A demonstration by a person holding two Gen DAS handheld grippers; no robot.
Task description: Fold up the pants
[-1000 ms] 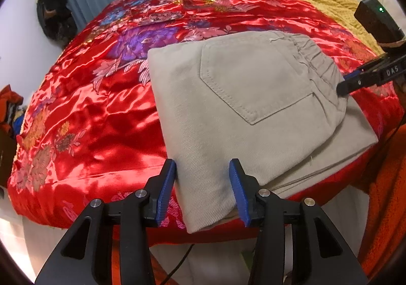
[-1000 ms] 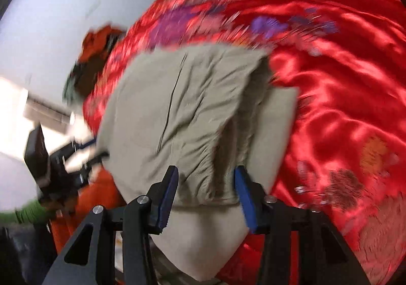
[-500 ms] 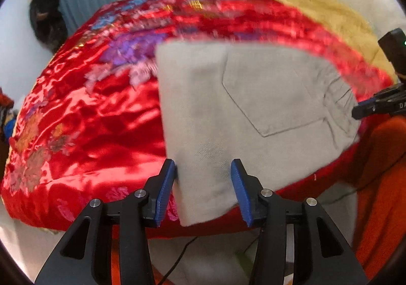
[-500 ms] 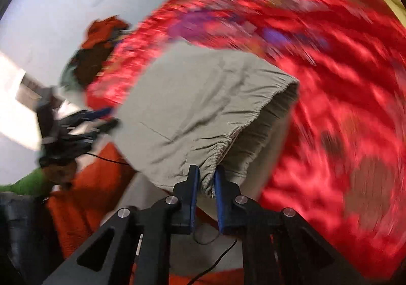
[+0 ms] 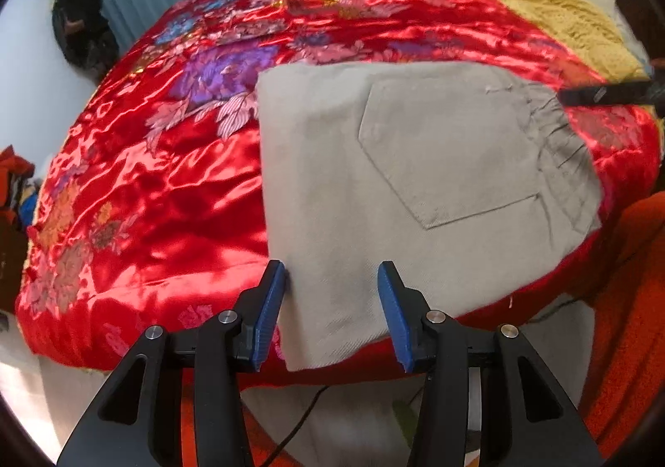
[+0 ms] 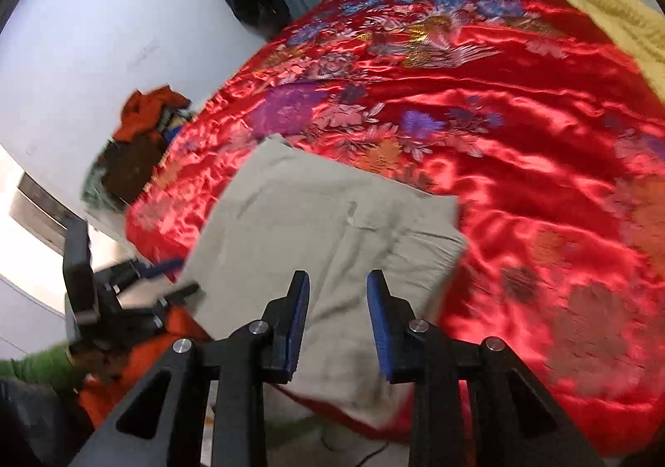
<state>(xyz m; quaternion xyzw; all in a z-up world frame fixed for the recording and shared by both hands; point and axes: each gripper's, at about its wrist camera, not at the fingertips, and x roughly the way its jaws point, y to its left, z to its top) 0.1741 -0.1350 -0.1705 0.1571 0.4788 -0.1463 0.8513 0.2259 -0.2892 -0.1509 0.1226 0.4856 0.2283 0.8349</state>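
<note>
Pants [image 5: 374,184] between left hand-held gripper [image 5: 332,300] jaws (apart)

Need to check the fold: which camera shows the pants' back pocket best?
Left wrist view: the back pocket on the pants lies flat, its whole outline visible. Right wrist view shows the pants blurred, with no clear pocket outline.

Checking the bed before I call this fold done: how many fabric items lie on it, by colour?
Beige: 1, the folded pants
Red: 1, the floral satin bedspread under them
Yellow: 1, the knit blanket at the far side
Total: 3
</note>
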